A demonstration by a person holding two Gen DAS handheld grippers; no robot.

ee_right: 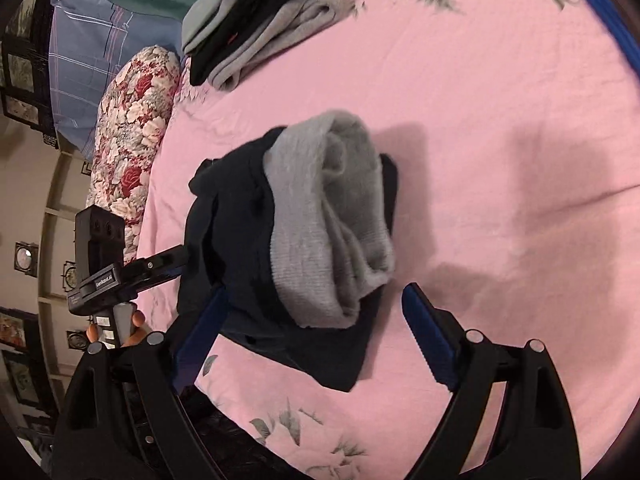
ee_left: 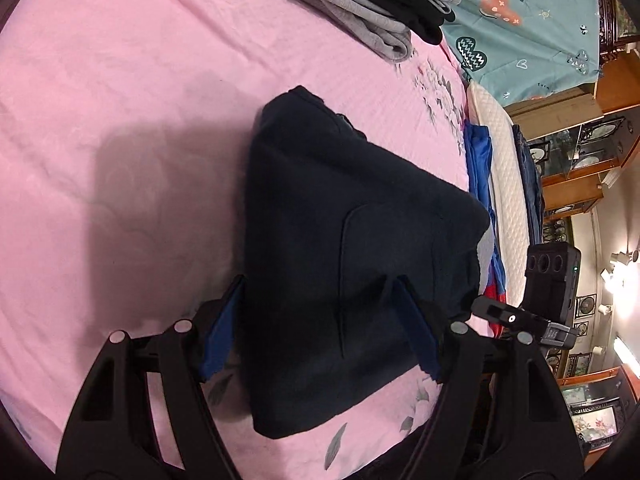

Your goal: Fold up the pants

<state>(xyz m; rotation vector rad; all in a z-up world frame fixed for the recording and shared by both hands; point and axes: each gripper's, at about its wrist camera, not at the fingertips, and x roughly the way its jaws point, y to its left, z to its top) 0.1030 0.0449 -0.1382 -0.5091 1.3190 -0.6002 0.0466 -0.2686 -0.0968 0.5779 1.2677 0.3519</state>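
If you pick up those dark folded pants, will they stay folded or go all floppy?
Probably floppy: the dark pants are soft cloth, sagging at the edges. The fleecy grey lining suggests they are thick, so maybe a bit heavy. They likely won't slide on the pink sheet.

Pink floral bed sheet, folded dark pants lying on it, stacked folded clothes beyond

The stack of folded clothes is being cut off by the top edge in both views. The pants' near edge is being hidden behind the left gripper's fingers.
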